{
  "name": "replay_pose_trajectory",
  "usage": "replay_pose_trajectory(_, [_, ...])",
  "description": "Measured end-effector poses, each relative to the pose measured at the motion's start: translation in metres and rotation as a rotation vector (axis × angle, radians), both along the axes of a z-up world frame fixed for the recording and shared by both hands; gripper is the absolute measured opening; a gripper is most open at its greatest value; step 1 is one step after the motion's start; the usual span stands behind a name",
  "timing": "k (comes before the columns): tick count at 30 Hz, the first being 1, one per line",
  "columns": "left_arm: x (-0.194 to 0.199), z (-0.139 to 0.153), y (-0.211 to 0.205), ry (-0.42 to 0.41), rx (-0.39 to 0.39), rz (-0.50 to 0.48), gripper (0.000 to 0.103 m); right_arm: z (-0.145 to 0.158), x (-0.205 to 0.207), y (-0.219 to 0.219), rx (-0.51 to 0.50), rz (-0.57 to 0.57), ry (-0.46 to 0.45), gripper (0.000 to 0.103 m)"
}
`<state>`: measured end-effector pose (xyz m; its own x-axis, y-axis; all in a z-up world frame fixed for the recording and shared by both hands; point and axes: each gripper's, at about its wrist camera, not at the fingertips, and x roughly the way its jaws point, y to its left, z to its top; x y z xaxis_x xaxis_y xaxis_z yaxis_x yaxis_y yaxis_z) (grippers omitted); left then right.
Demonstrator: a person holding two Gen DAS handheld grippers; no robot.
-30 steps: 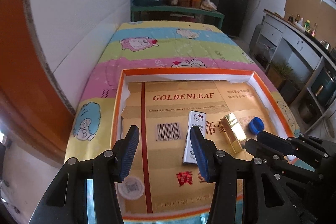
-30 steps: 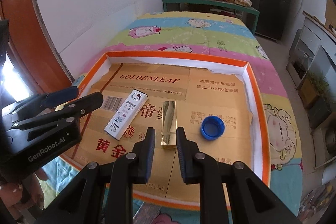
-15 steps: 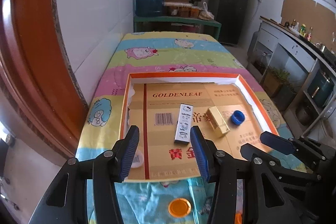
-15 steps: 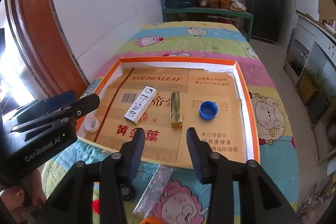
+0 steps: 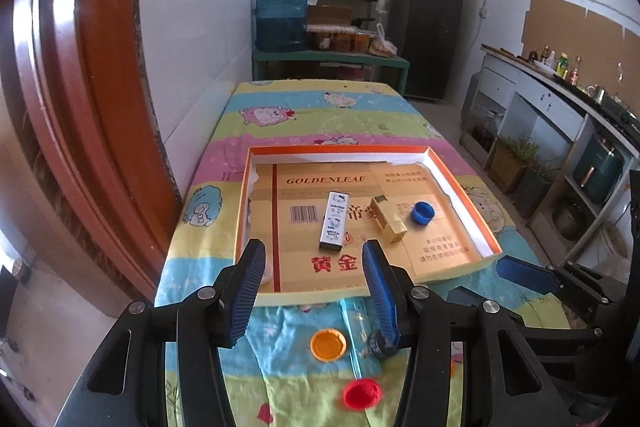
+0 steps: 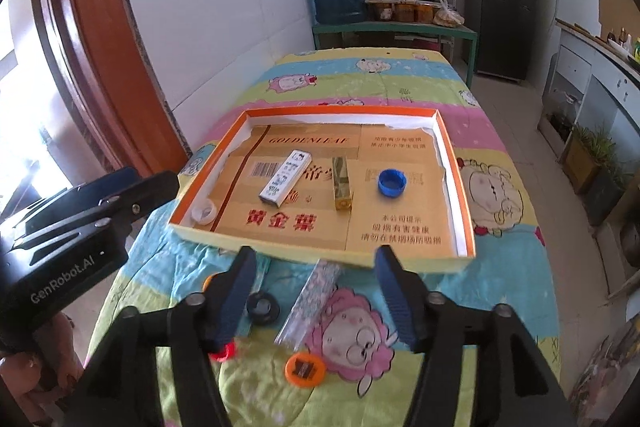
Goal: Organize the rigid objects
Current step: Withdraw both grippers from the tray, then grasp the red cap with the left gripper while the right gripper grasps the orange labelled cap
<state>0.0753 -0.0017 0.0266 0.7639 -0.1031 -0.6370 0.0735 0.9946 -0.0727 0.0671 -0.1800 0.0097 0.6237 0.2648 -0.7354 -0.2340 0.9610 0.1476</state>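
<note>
Both grippers are empty: left gripper (image 5: 312, 291) parted, right gripper (image 6: 316, 291) opening over the glitter tube (image 6: 308, 303), black cap (image 6: 262, 306) and orange cap (image 6: 305, 367) on the blanket (image 6: 400, 79). A sloppy grab could roll that tube off, or bump the tray (image 6: 460, 187) beyond, holding the white box (image 6: 285, 179), gold box (image 6: 342, 183) and blue cap (image 6: 392, 183)

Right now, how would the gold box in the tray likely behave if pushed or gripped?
The gold box lies flat on its long side, so it would probably slide, not roll or tip. Its glossy faces may slip between jaws. It looks rigid, probably light.
</note>
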Motion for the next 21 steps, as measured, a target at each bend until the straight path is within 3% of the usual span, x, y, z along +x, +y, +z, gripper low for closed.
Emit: replay_pose_trajectory(21, [-0.06, 0.013, 0.004, -0.046, 0.013, -0.005, 0.052, 0.018, -0.057, -0.013, -0.012, -0.022, -0.041, 0.063])
